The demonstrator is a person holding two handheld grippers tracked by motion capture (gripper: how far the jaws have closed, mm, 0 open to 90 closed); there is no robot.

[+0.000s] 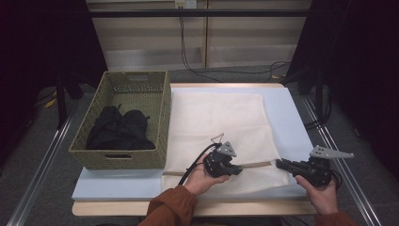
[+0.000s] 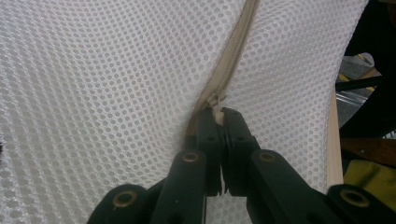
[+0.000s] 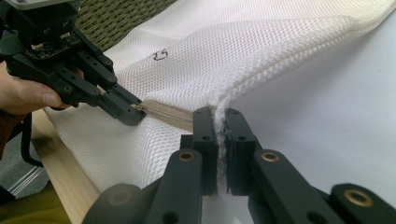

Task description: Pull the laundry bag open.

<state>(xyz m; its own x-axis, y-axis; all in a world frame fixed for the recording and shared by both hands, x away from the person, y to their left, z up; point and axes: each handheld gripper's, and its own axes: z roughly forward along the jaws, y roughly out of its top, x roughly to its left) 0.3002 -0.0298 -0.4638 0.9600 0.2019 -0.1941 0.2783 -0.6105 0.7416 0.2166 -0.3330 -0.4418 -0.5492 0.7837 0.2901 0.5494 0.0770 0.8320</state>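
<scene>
A white mesh bag [image 1: 221, 127] lies flat on the blue mat, with a beige zipper [image 1: 256, 165] running along its near end. My left gripper [image 1: 240, 170] is shut on the zipper pull [image 2: 216, 100], which sticks up between the closed jaws of the left gripper [image 2: 221, 116]. My right gripper [image 1: 278, 163] is shut on the bag's corner at the right end of the zipper. In the right gripper view, mesh fabric [image 3: 261, 51] is pinched in the right gripper [image 3: 220, 116], and the left gripper [image 3: 135, 109] sits farther along the zipper [image 3: 168, 112].
A woven green basket [image 1: 160, 113] stands left of the bag with black clothing [image 1: 120, 129] inside. The blue mat [image 1: 287, 113] covers the table, and a wooden edge [image 1: 117, 208] shows at the front. Cables hang at the back wall.
</scene>
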